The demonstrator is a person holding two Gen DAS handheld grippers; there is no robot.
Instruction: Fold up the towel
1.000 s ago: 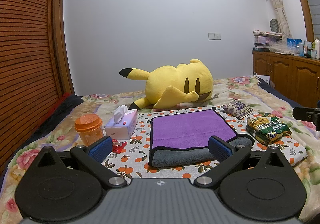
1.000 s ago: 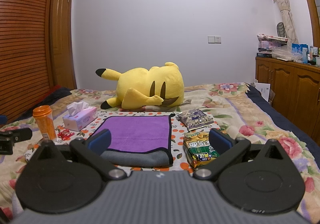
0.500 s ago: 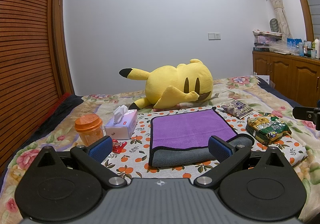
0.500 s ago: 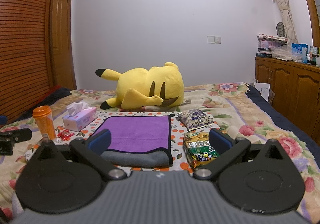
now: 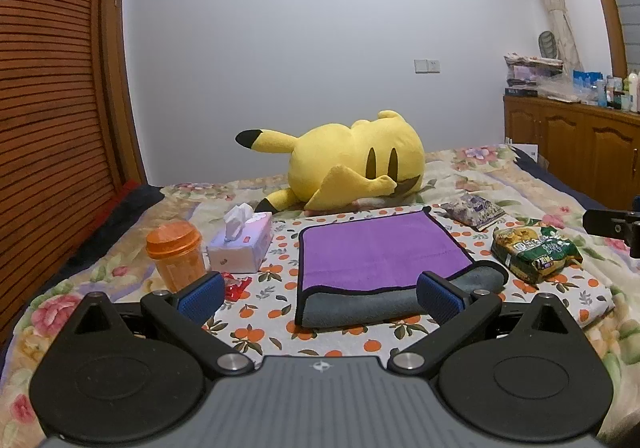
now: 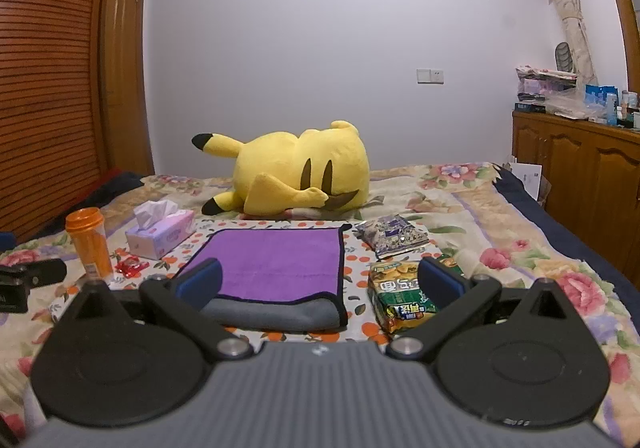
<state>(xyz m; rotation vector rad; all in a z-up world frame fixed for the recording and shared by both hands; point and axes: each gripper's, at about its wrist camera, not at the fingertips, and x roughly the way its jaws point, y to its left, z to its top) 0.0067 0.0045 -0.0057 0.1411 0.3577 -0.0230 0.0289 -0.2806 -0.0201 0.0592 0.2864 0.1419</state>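
The towel (image 5: pixel 380 252) lies folded on the bed, purple side up, with its grey underside showing at the near fold; it also shows in the right wrist view (image 6: pixel 280 264). My left gripper (image 5: pixel 320 294) is open and empty, held just short of the towel's near fold. My right gripper (image 6: pixel 320 282) is open and empty, also just short of the near fold, toward the towel's right side.
A yellow plush toy (image 5: pixel 352 164) lies behind the towel. An orange jar (image 5: pixel 174 254), a tissue box (image 5: pixel 242 244) and red candy (image 5: pixel 236 284) lie left of it. A green snack bag (image 5: pixel 534 252) and a purple bag (image 5: pixel 474 210) lie right. Wooden cabinets (image 6: pixel 580 164) stand at far right.
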